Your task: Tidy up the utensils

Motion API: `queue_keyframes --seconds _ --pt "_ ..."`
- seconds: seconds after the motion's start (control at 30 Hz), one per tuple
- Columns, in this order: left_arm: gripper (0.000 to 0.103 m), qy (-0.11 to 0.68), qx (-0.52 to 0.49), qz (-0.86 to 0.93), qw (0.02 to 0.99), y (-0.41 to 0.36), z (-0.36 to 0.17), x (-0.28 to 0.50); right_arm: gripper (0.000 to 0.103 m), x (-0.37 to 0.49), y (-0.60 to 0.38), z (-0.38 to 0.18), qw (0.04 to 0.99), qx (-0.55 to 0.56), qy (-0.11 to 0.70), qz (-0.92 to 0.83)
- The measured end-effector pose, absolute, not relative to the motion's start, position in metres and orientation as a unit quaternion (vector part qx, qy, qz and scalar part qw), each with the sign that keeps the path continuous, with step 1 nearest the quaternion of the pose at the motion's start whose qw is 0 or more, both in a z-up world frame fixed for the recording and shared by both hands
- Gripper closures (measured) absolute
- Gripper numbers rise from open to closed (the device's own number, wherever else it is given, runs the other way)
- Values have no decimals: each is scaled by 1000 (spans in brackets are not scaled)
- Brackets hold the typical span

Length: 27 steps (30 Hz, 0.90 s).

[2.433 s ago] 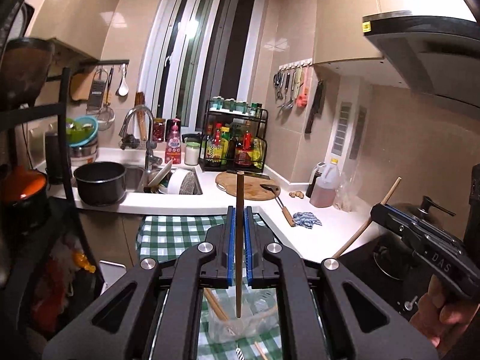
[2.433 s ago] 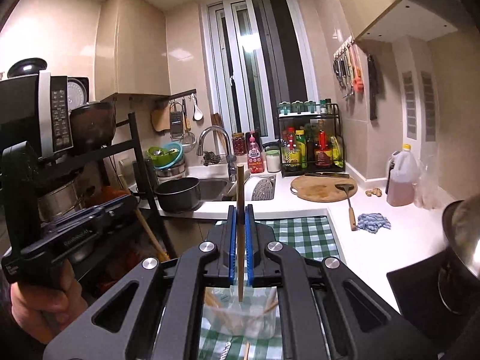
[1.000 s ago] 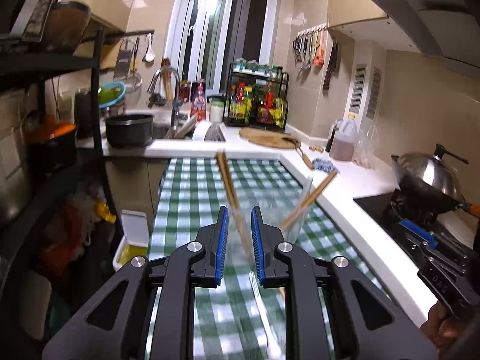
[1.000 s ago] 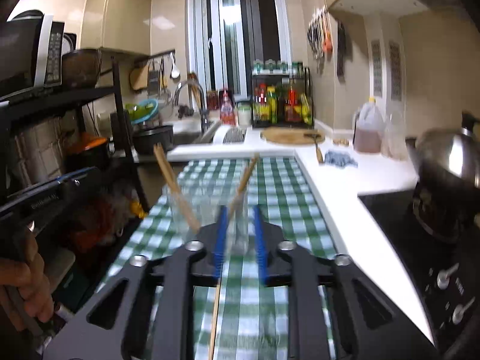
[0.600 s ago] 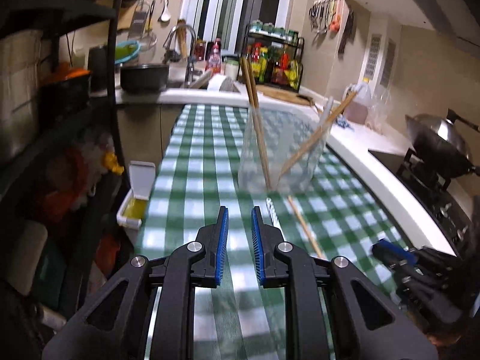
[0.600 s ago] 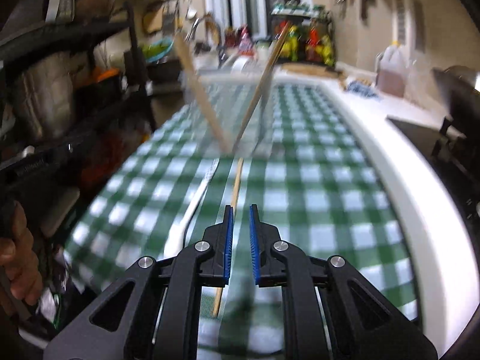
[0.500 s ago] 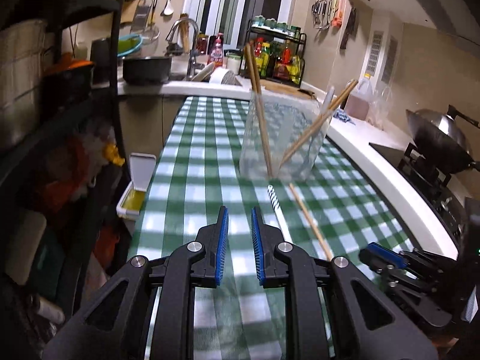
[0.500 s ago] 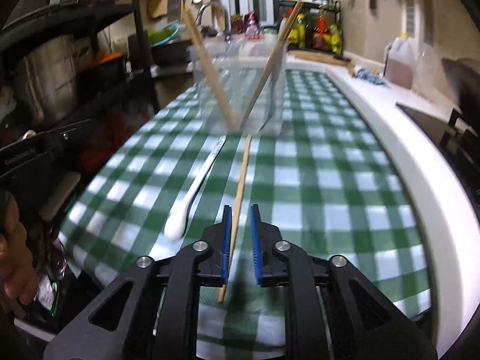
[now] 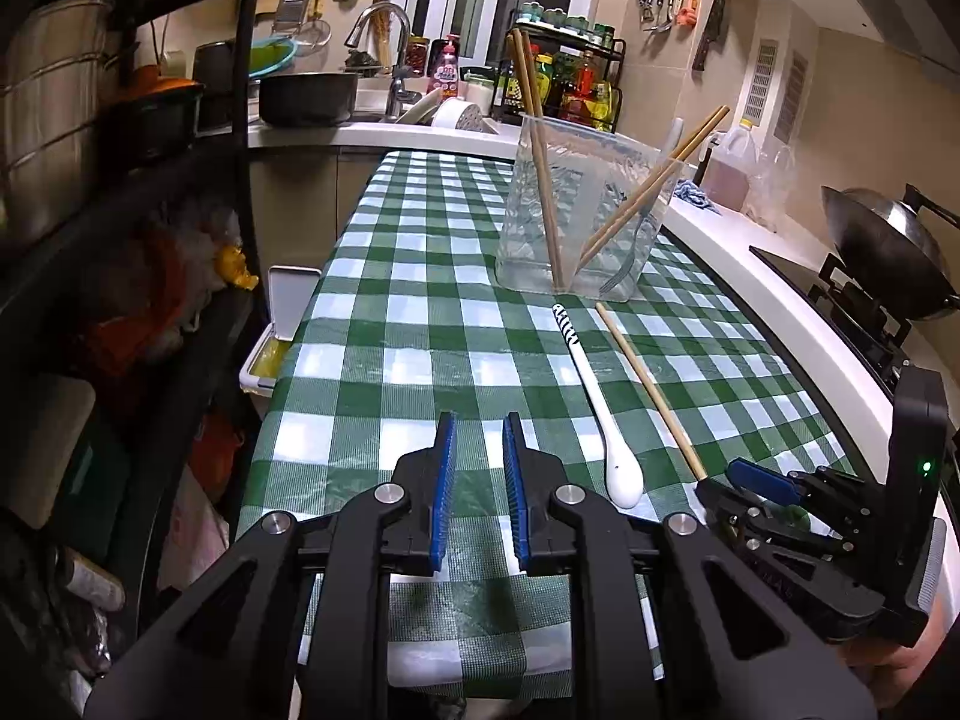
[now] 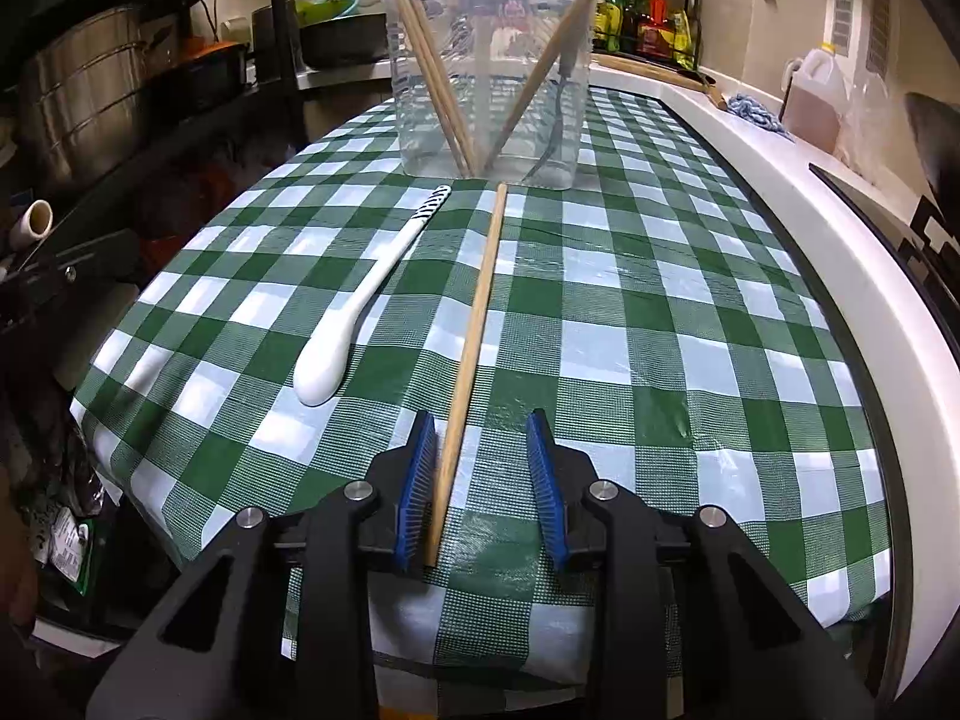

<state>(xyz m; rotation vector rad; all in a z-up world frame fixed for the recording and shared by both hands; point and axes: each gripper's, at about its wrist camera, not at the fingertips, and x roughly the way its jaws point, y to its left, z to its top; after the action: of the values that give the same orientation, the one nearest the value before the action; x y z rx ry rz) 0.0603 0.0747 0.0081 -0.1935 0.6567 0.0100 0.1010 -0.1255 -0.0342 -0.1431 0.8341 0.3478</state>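
A clear plastic holder [image 9: 585,210] [image 10: 489,78] stands on the green checked cloth and holds several chopsticks and a fork. A loose wooden chopstick [image 10: 474,324] [image 9: 648,384] and a white spoon with a striped handle [image 10: 360,294] [image 9: 591,396] lie side by side in front of it. My right gripper [image 10: 483,450] [image 9: 729,471] is open, low over the cloth, with the near end of the chopstick between its pads, close to the left pad [image 10: 420,462]. My left gripper [image 9: 477,468] is open and empty over the cloth's near edge, left of the spoon.
A black shelf rack [image 9: 120,180] with pots stands left of the table. A white counter edge [image 10: 840,252] and a hob with a wok [image 9: 882,252] run along the right. The sink [image 9: 360,108] and a spice rack [image 9: 570,78] lie beyond.
Both grippers released their chopsticks into the holder and drew back and down. The right gripper has opened wider and come down around the loose chopstick's near end.
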Motion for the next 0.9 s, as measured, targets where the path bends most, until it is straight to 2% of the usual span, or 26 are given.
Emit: queue_keyframes --seconds 0.17,0.47,0.5,0.53,0.6,0.63,0.67,0.7,0.9 --pt "87 325 -95 2 941 70 4 59 97 100 -129 -34 898 -65 402 165" --pt "87 339 -93 -10 936 54 -9 59 97 94 -156 -29 910 -39 394 126" --pt "83 341 -94 -11 935 51 -12 59 97 95 -158 -29 910 -37 395 123" --pt "69 343 -93 -12 935 49 -13 60 97 95 -161 -30 909 -34 397 120" --pt "53 343 -91 -14 935 43 -16 60 93 96 -164 -34 907 -32 403 114" --pt "52 343 -89 -16 935 39 -17 60 90 96 -167 -35 907 -29 405 109" --pt "51 343 -87 -19 935 36 -17 61 78 96 -169 -35 908 -29 405 105" --pt "49 343 -83 -23 935 32 -18 62 71 95 -171 -35 909 -28 404 101" --pt "43 354 -64 -25 933 15 -29 71 73 92 -173 -36 910 -28 401 105"
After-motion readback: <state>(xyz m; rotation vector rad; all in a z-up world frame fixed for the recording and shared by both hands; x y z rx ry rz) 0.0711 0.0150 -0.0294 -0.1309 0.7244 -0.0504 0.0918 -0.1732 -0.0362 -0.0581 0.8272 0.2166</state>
